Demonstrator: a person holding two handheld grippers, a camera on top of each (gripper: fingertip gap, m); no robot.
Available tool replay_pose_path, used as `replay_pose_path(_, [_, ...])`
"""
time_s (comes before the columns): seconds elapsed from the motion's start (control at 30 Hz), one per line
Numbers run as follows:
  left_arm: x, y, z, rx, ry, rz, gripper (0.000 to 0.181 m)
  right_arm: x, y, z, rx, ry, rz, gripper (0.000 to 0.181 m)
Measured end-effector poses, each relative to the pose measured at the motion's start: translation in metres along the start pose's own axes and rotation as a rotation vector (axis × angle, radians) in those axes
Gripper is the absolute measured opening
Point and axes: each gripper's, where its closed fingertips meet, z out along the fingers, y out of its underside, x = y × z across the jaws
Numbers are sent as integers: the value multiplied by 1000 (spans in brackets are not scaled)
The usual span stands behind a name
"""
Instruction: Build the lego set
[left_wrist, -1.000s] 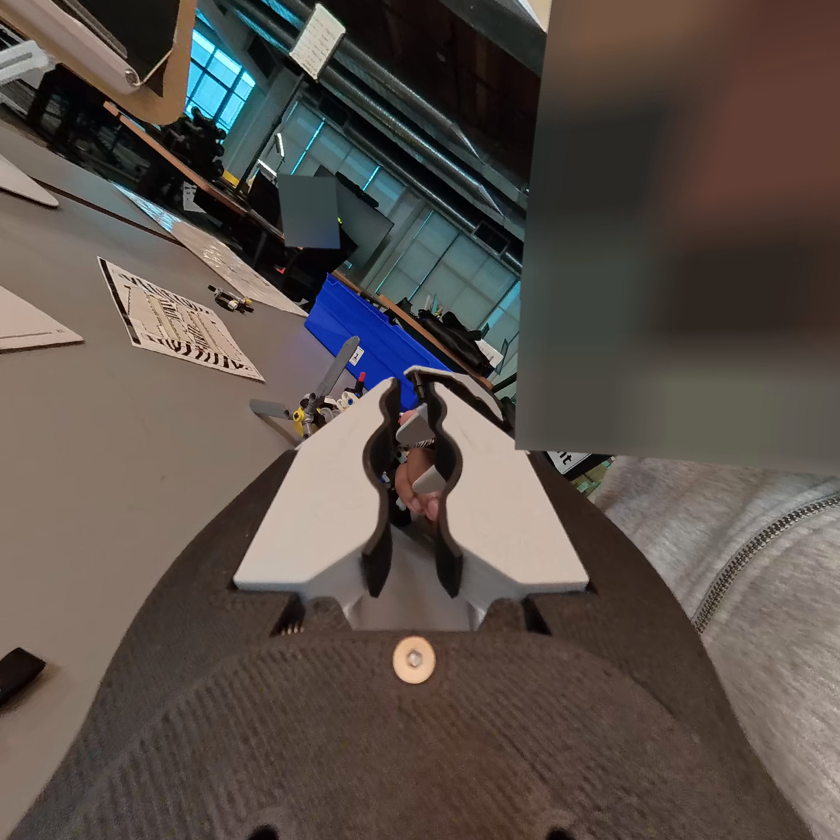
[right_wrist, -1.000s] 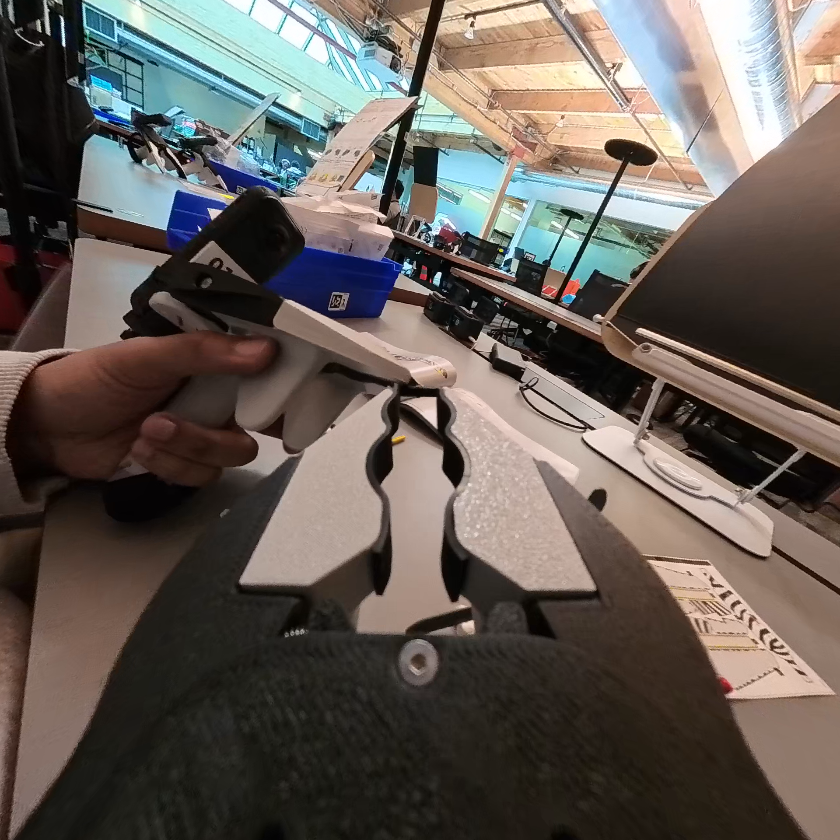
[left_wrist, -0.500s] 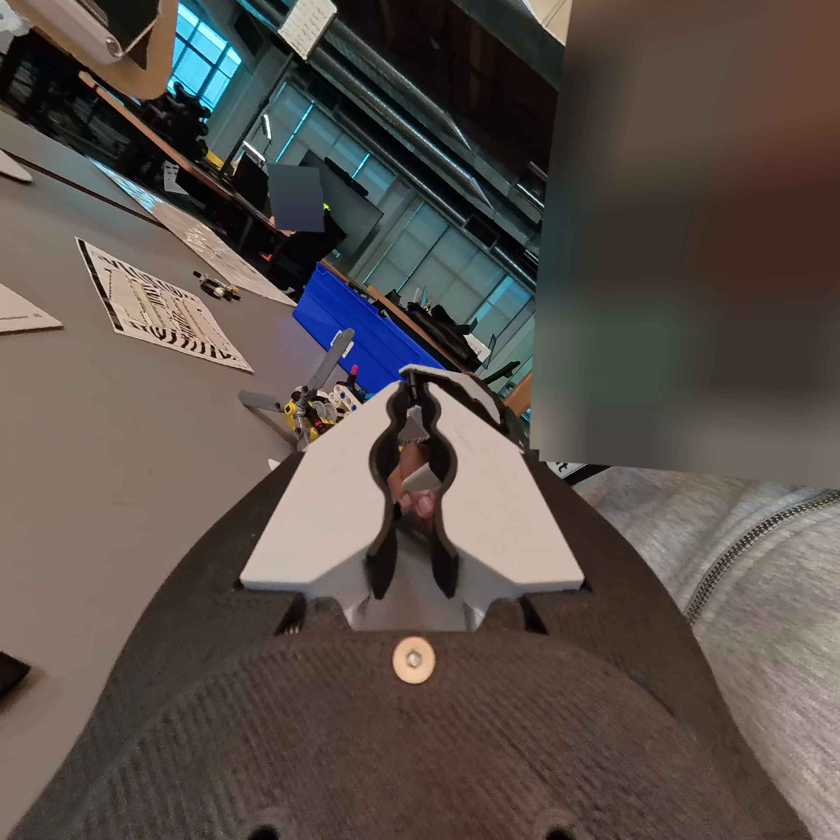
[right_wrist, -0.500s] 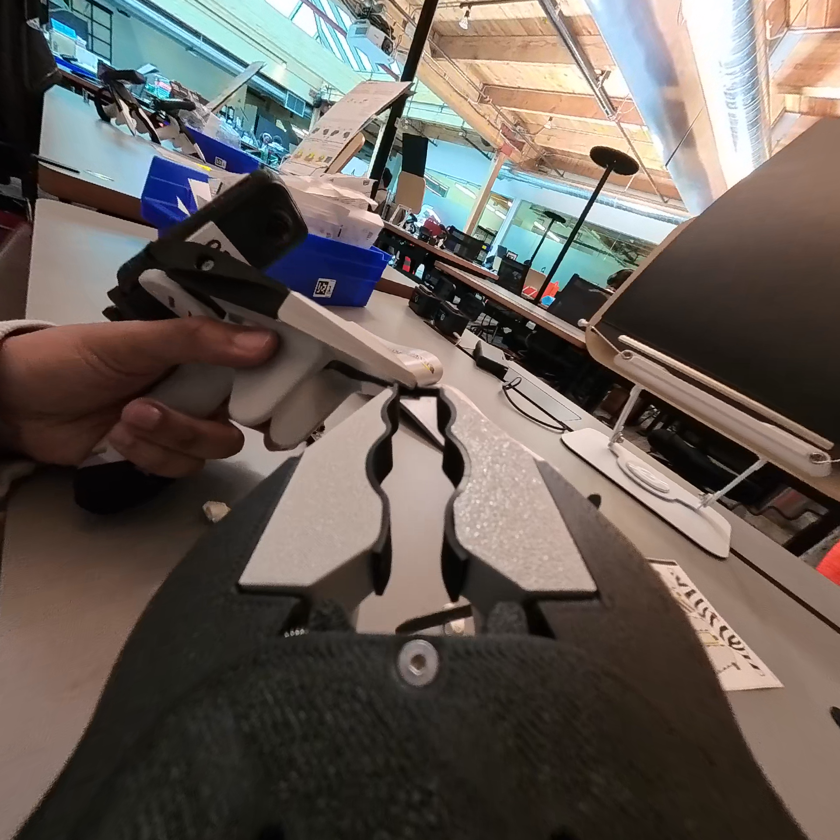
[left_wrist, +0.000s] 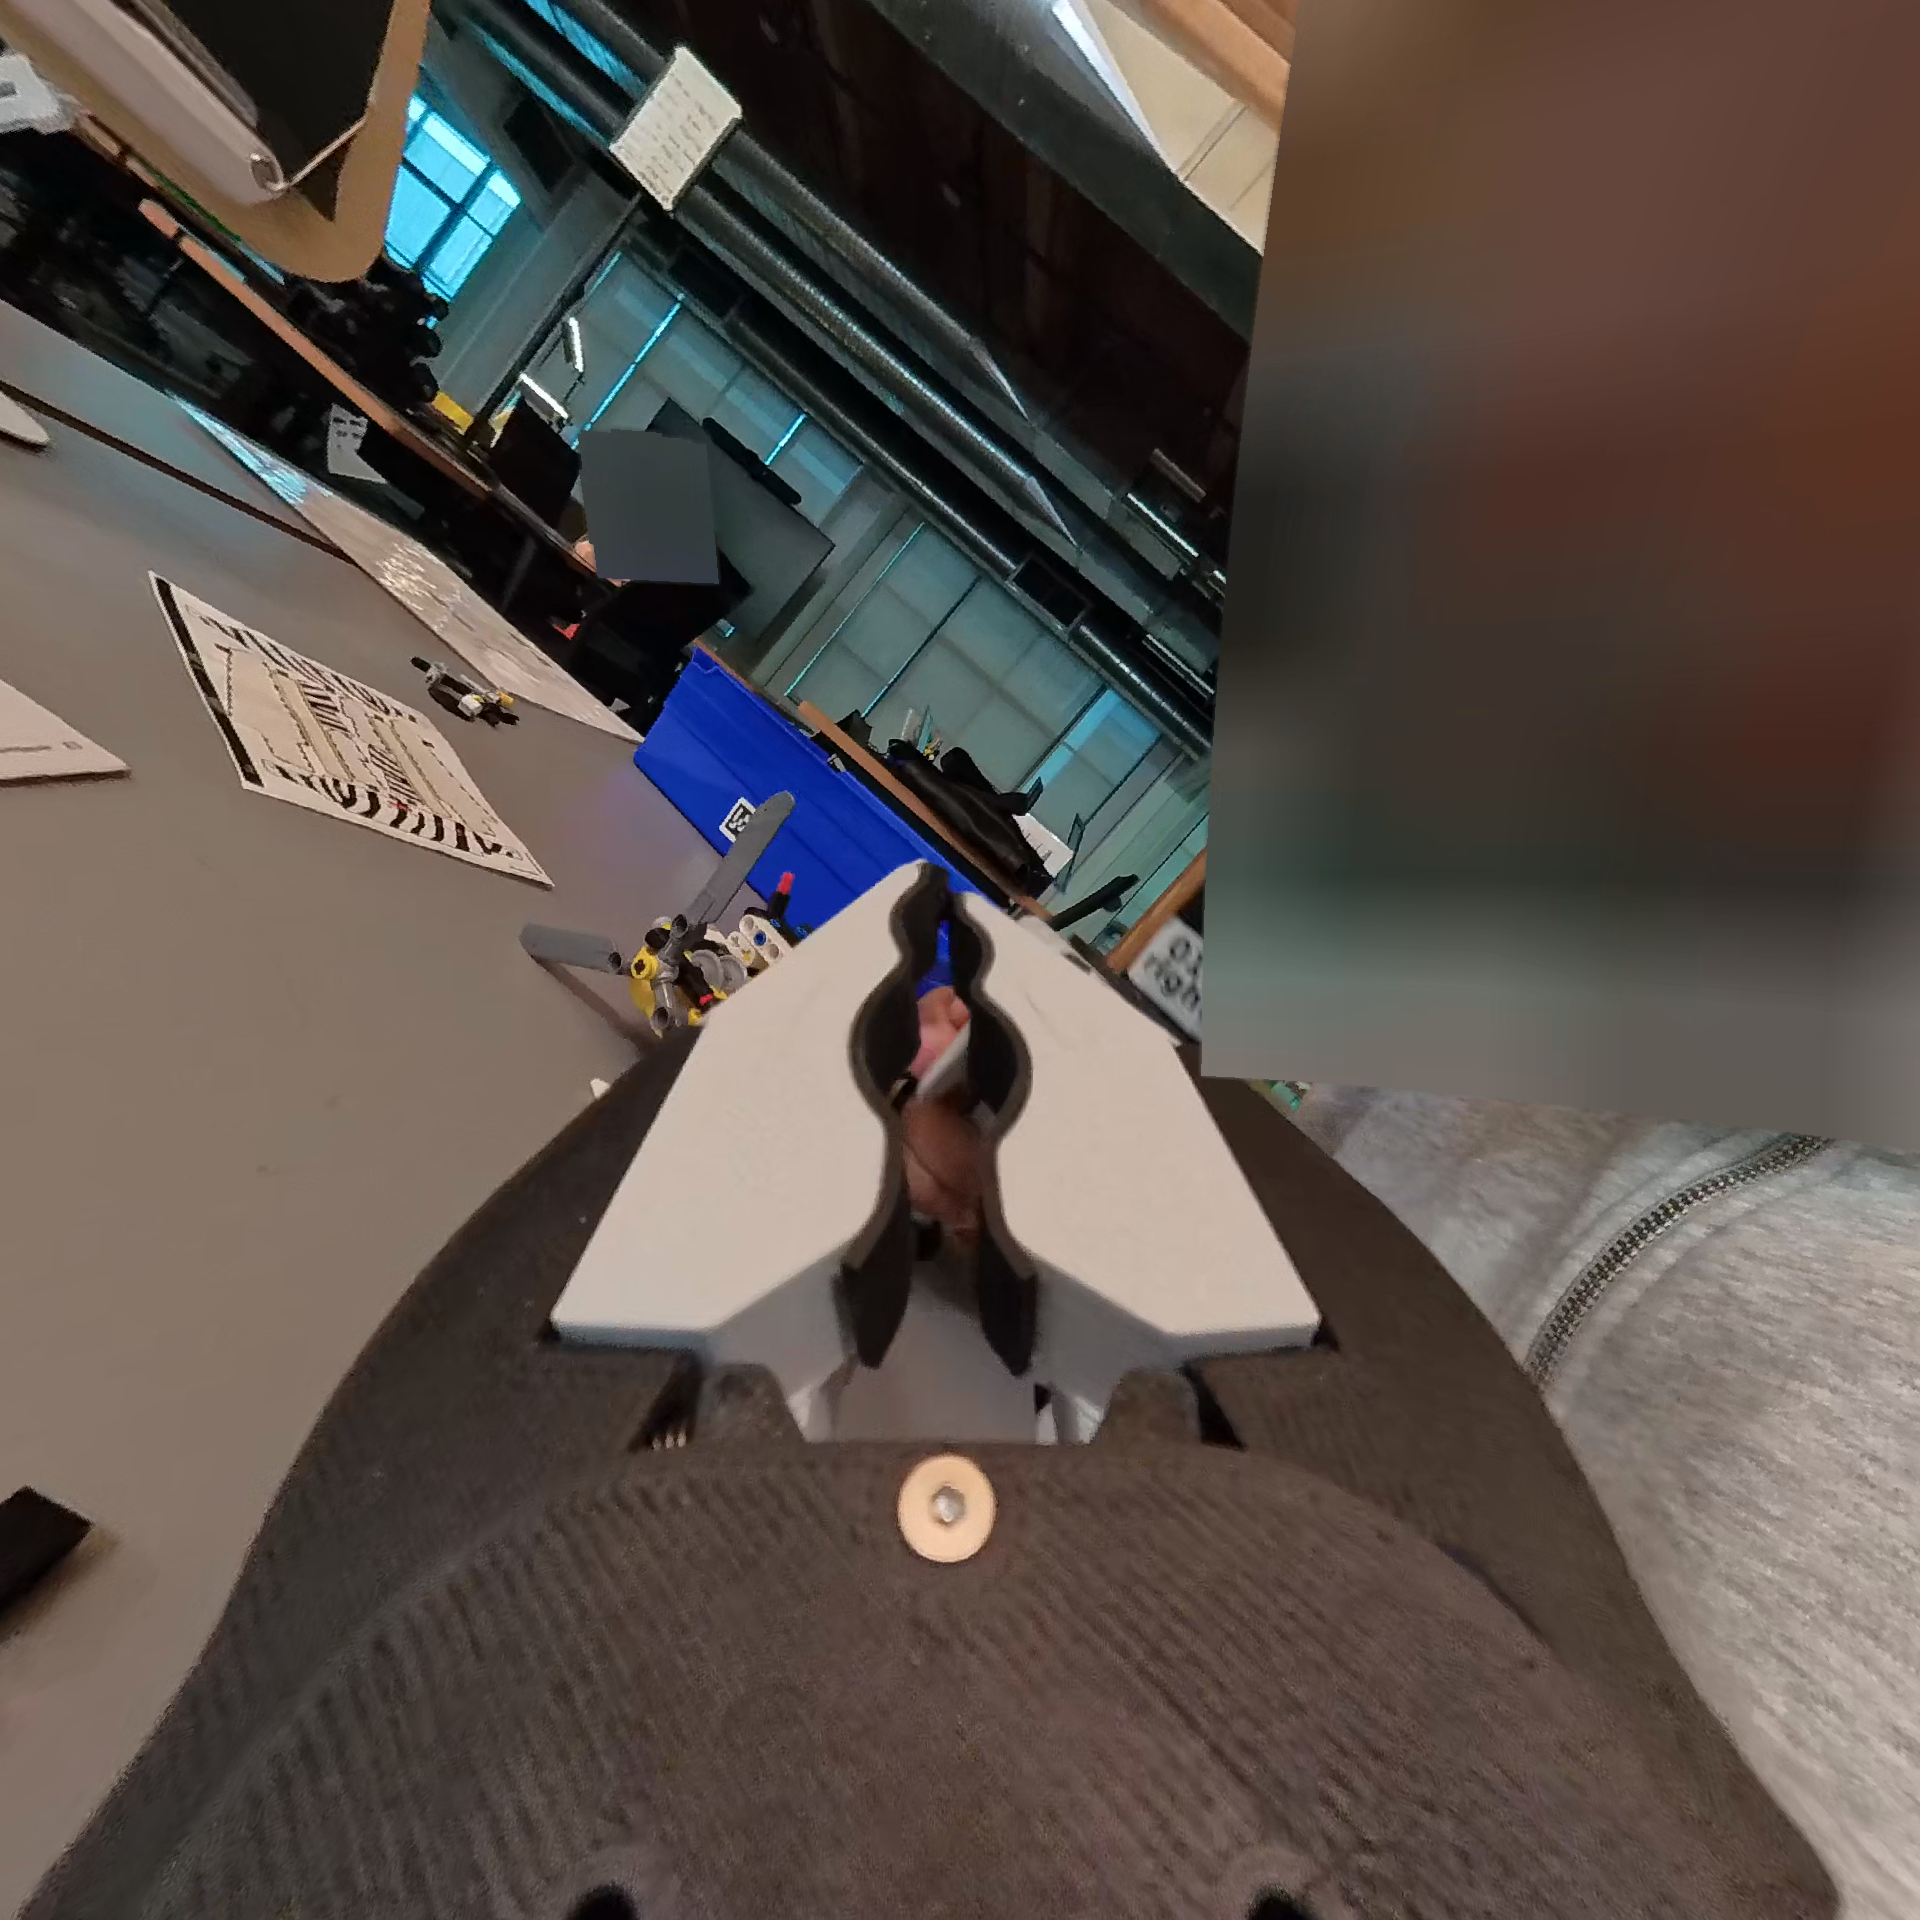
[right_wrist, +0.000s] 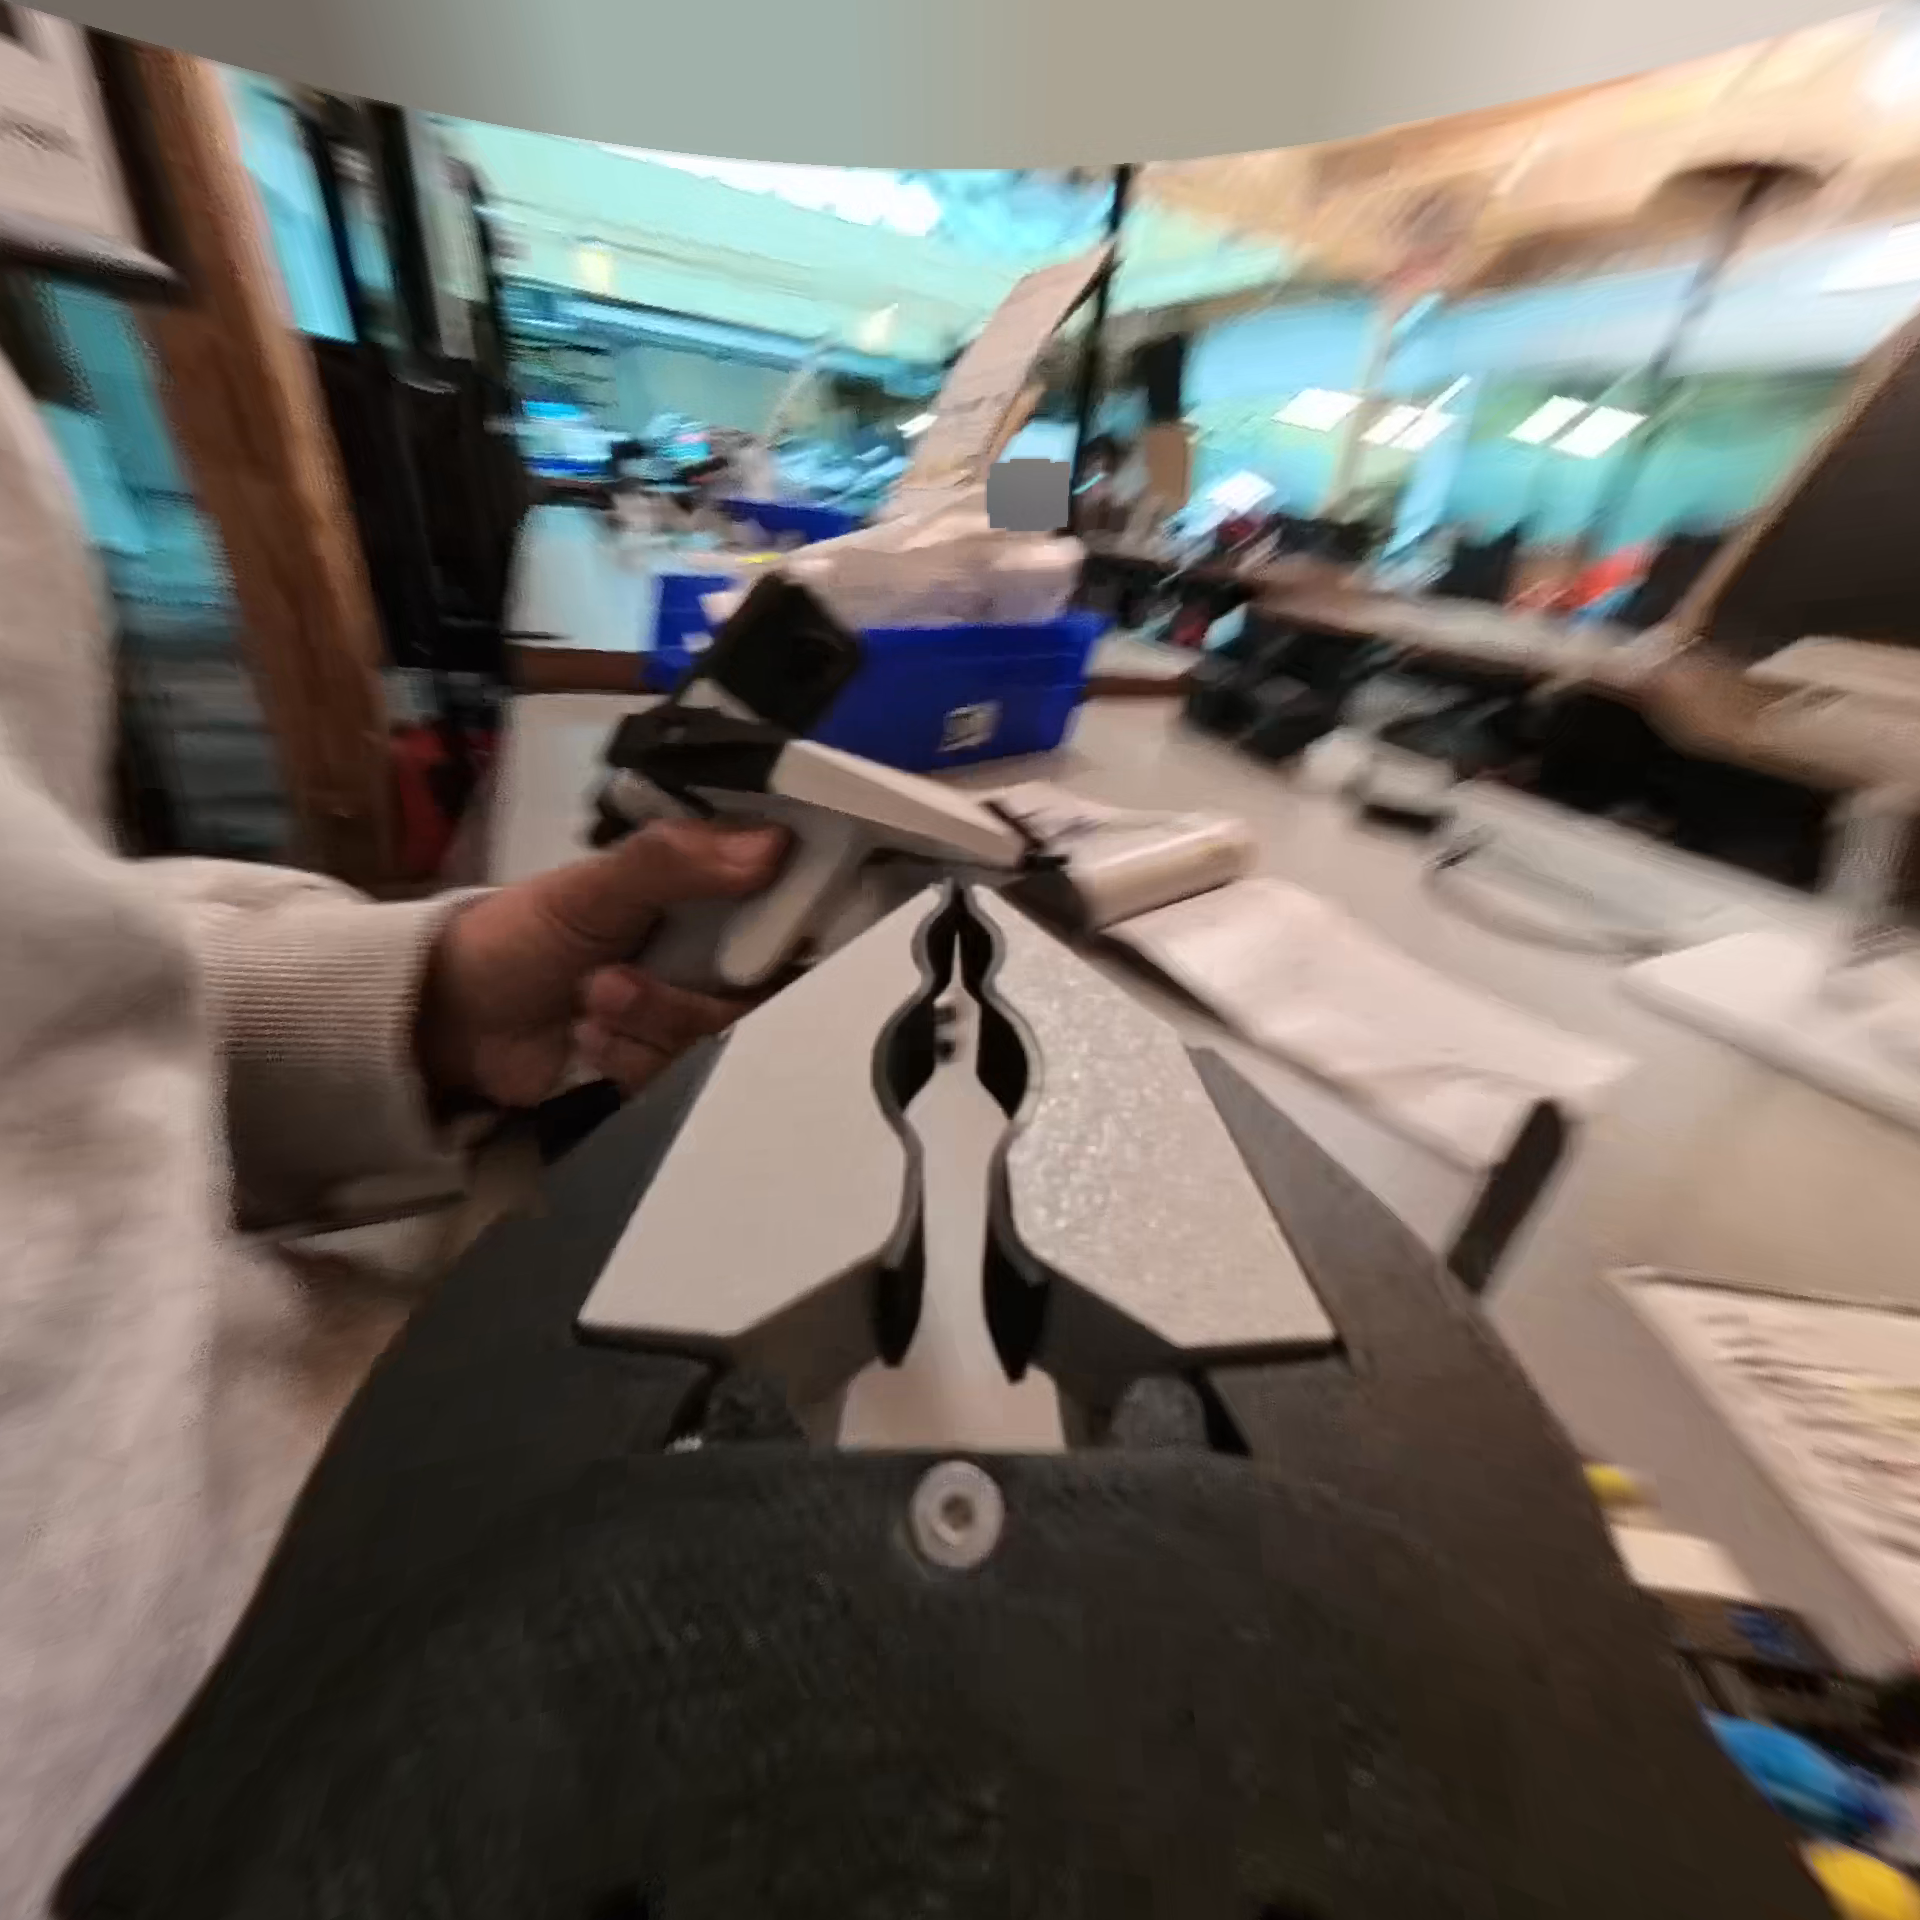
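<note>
Each gripper is showing a big, dark, bumpy body with one round silver screw in the middle. The left gripper (left_wrist: 940, 894) and the right gripper (right_wrist: 954, 902) are each wearing two light grey fingers with wavy black edges inside. The person is wearing a soft grey top (left_wrist: 1683, 1351) with a metal zip and a ribbed cuff (right_wrist: 312, 1049).

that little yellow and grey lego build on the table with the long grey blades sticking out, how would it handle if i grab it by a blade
The lego build probably weighs little. Its thin grey blades stick out from a small hub, so they would likely pivot or pop off. Gripping the chunkier yellow body looks safer.
</note>
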Motion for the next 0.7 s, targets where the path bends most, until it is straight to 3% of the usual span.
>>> replay_pose_path(0.1, [5, 4, 2, -23, -5, 68, 0, -11, 12, 2, -184, -172, 295, 0])
replay_pose_path(0.17, [9, 7, 3, -40, 11, 89, 0, -4, 6, 1, -159, -165, 339, 0])
replay_pose_path(0.37, [-2, -6, -9, -19, -61, 115, 0, 26, 27, -19, -313, -4, 215, 8])
replay_pose_path(0.5, [-12, -10, -14, -30, -129, 140, 0, 31, 26, -35, -316, 40, 139, 6])
replay_pose_path(0.7, [-32, 8, 5, -319, -275, 189, 15, 38, 15, -44, -244, 86, 108, 5])
